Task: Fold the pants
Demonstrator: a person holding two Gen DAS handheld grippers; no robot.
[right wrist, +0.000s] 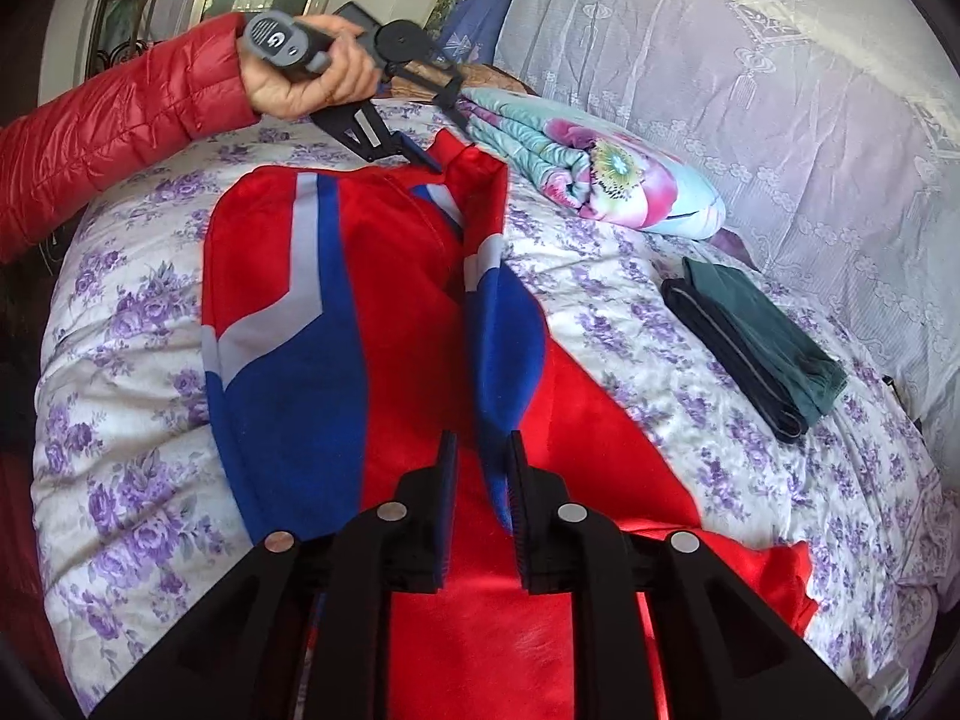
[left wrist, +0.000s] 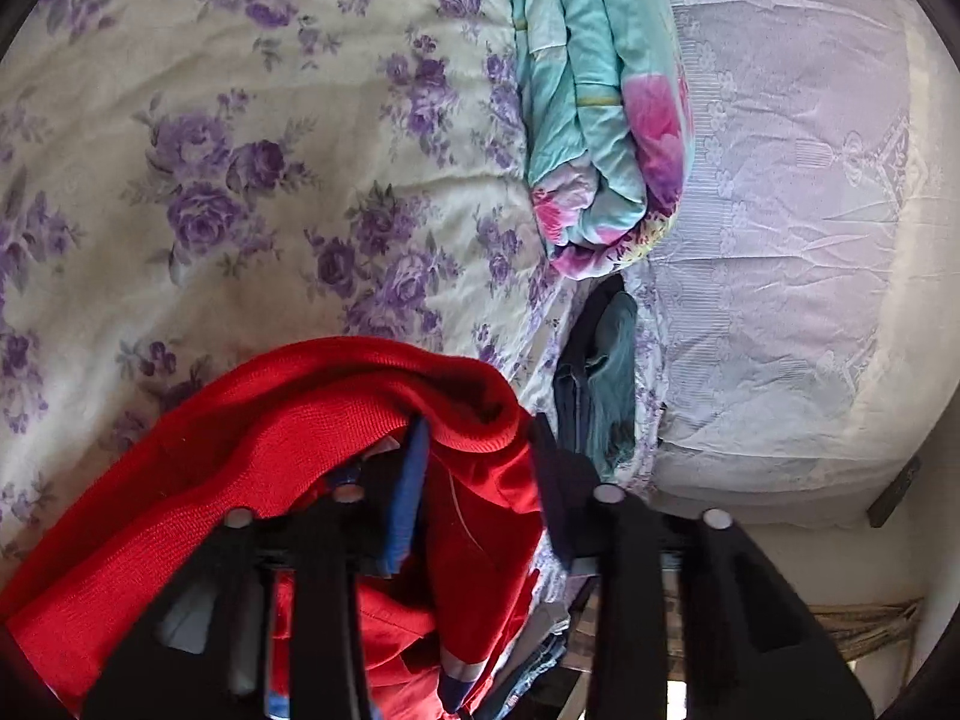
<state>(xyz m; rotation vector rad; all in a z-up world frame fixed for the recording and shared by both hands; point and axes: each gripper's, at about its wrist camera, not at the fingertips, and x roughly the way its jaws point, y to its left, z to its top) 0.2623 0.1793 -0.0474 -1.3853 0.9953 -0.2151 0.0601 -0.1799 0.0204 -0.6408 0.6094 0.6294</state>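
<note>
Red pants [right wrist: 408, 300] with blue and grey panels lie lengthwise on the floral bedspread [right wrist: 132, 312]. In the right wrist view my left gripper [right wrist: 429, 159], held by a hand in a red sleeve, is at the pants' far end with its jaws around the ribbed edge. In the left wrist view that red ribbed edge [left wrist: 384, 402] drapes over the left finger, and the jaws stand apart. My right gripper [right wrist: 480, 450] sits at the pants' near end, with red and blue fabric between its narrowly spaced fingers.
A rolled teal and pink floral quilt [right wrist: 600, 174] lies at the far right of the bed. Folded dark green and black garments [right wrist: 756, 336] lie to the right of the pants. A lilac lace cover [right wrist: 750, 90] lies behind them.
</note>
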